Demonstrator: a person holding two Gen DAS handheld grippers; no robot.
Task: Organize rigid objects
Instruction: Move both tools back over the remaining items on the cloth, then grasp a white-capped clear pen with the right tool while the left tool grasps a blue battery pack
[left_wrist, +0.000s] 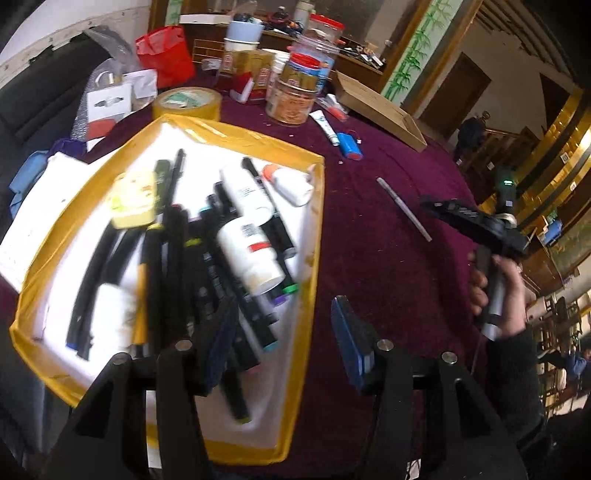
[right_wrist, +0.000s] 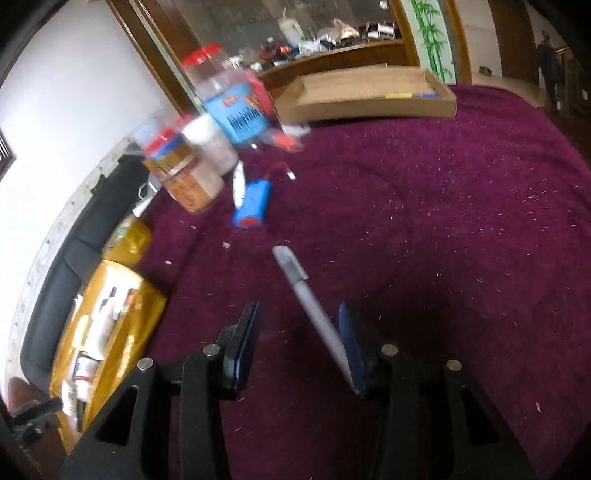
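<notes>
Our right claw (right_wrist: 298, 347) hangs spread over the grey pen (right_wrist: 314, 314) lying on the bench (right_wrist: 461, 221); the pen lies close against one pad, so closing may roll it away. Our left claw (left_wrist: 284, 343), released and empty, hovers over the yellow tray (left_wrist: 316, 236).

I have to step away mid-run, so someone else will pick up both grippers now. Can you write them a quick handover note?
Left gripper: jaws open, holding nothing, hovering over the near end of the yellow-edged tray.
Right gripper: jaws open, over the purple cloth, with the grey pen lying between them, not gripped.
Done: many markers and several white bottles already lie in the tray.
Left: grip the pen and move it to the tray. A blue battery pack and a small white tube also lie loose on the cloth.
</notes>
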